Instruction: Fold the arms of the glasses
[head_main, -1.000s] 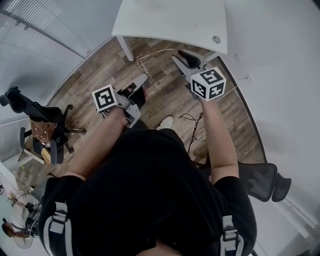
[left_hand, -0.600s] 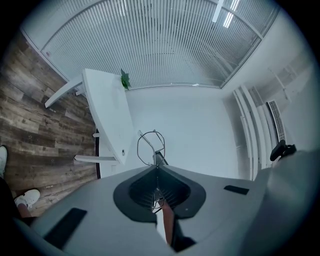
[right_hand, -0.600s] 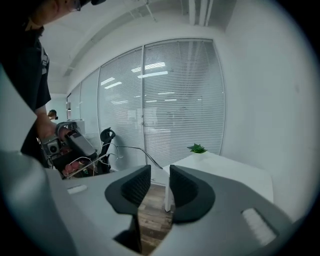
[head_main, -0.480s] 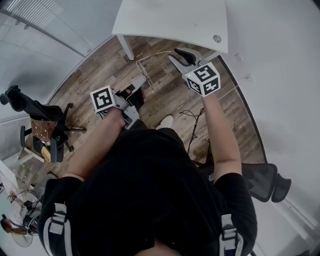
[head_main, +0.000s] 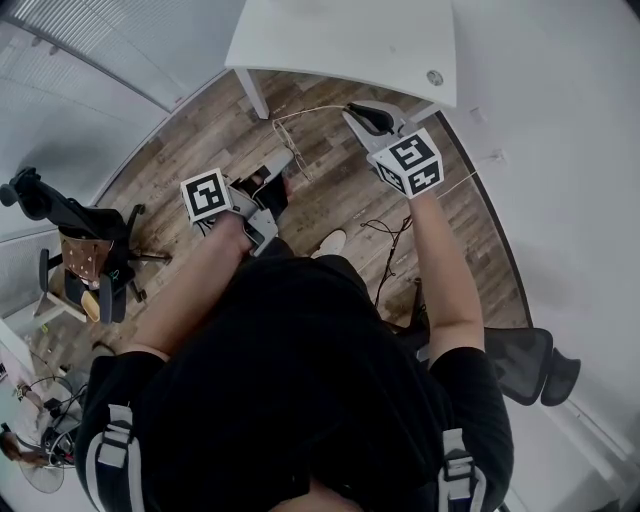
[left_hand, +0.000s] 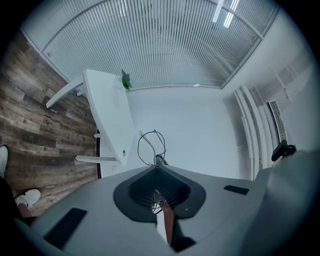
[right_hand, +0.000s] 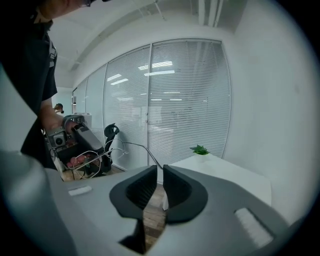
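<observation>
Thin wire-framed glasses (head_main: 292, 138) hang in the air in front of me, above the wood floor. My left gripper (head_main: 287, 156) is shut on the frame; in the left gripper view one lens loop (left_hand: 151, 147) sticks out past the closed jaws (left_hand: 157, 160). One arm of the glasses (head_main: 312, 108) runs right to my right gripper (head_main: 350, 110). In the right gripper view that arm (right_hand: 142, 151) reaches the tips of the jaws (right_hand: 160, 168). Those jaws are closing, with a narrow gap still showing and the arm's end between them.
A white table (head_main: 340, 45) stands just beyond the grippers, with a small plant (right_hand: 200, 149) on it. A black office chair (head_main: 522, 362) is at the right, another chair (head_main: 85, 262) at the left. Cables (head_main: 390, 245) lie on the floor.
The right gripper rolled and shifted slightly left to the arm's end, and its jaws narrowed. The left gripper and the glasses stayed put.
</observation>
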